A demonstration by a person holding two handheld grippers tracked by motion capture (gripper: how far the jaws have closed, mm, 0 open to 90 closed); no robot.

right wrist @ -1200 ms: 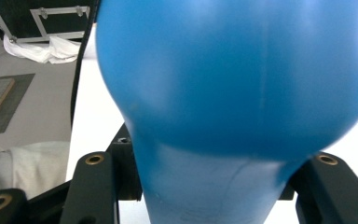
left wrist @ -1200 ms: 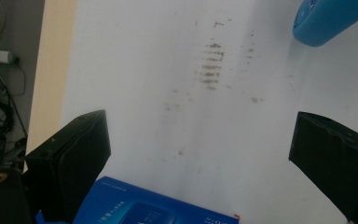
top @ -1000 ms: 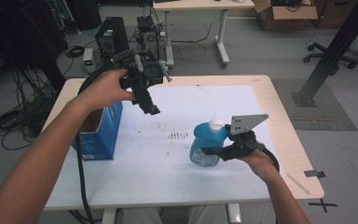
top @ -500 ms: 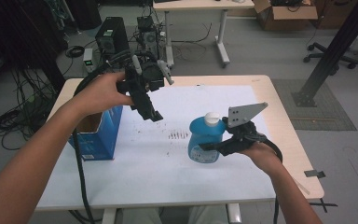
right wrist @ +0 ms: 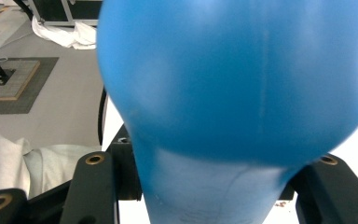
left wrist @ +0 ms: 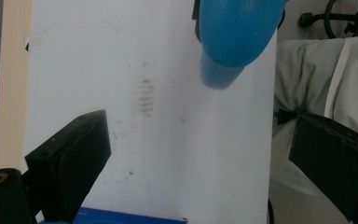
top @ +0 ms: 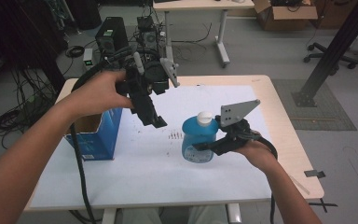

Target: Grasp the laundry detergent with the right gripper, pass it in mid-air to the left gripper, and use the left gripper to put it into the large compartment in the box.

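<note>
On the white-topped table (top: 144, 177), the right gripper (top: 214, 145) clasped a blue bottle (top: 196, 140), likely rigid, slick plastic; the left gripper (top: 150, 116) hung released.

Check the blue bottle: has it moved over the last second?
Yes. The blue bottle, held by the right gripper, has shifted slightly left, toward the pencil marks on the white sheet.

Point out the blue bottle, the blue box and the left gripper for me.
blue bottle (top: 196, 142): high view, on its blue body.
blue box (top: 99, 135): high view, on its front side wall.
left gripper (left wrist: 200, 163): left gripper view, midway between its fingertips.
</note>
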